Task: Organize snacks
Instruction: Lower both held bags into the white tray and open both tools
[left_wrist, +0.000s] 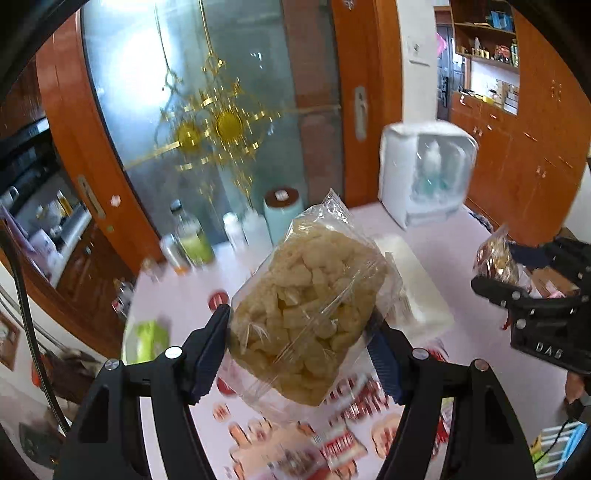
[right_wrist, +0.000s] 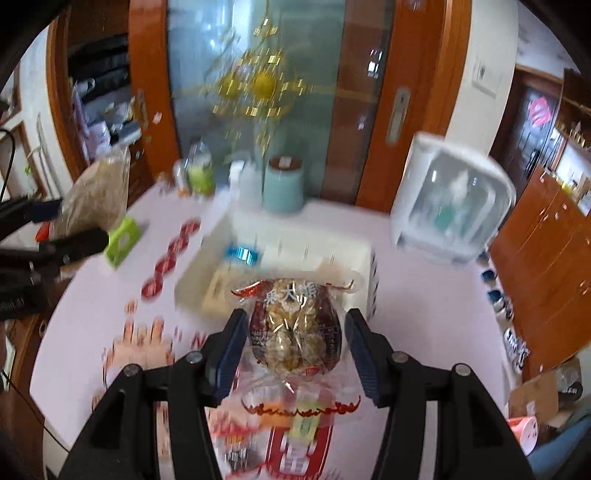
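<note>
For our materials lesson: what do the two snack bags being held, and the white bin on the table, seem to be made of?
Pale puffed-snack bag: thin clear plastic film, glossy; creases glint and the pieces show through.
Red-printed snack bag: similar clear glossy film, with printed lettering.
White bin: probably rigid plastic, smooth and opaque, though blur leaves this uncertain.

A clear bag of pale yellow puffed snacks (left_wrist: 306, 314) is being held above the table, tilted with its crimped top edge pointing up and away; it is being pinched at both sides of its lower half. The same bag is being seen blurred at the left edge of the right wrist view (right_wrist: 98, 195). A smaller clear packet with red print (right_wrist: 295, 328), filled with brown nutty clusters and marked with Chinese characters, is being held upright above a white open bin (right_wrist: 354, 266). That packet is also being shown at the right edge of the left wrist view (left_wrist: 496, 258).
</note>
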